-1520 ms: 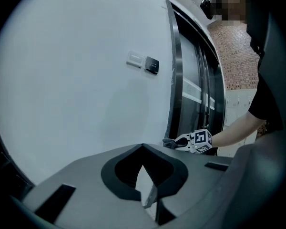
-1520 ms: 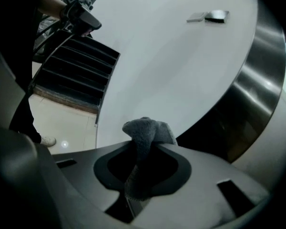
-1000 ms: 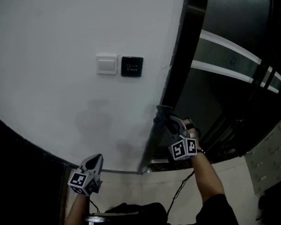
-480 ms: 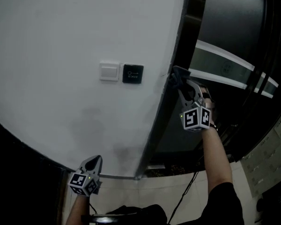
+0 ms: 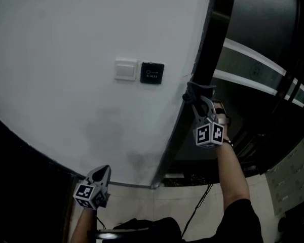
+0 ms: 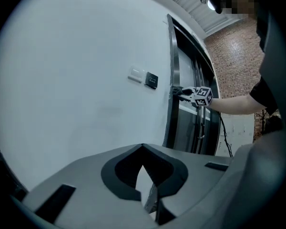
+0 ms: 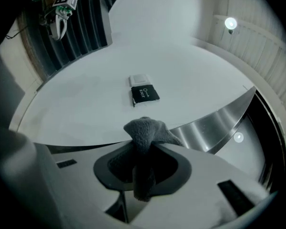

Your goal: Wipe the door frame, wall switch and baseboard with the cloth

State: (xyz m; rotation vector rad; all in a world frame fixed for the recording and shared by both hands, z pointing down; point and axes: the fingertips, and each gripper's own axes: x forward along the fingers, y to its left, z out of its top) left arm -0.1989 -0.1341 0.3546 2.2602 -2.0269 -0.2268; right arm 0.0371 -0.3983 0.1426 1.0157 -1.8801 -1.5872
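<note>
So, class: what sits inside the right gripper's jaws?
A bunched grey fleecy cloth, clamped in the right gripper. Its tuft hides part of the shiny metal door frame behind it.

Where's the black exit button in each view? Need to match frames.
Head view: black exit button sits upper centre on the wall, left of the door frame.
Left gripper view: black exit button is small, right of centre, just left of the frame.
Right gripper view: black exit button is central, above the cloth.
Shared landmark: the white switch adjoins it in every view.
</note>
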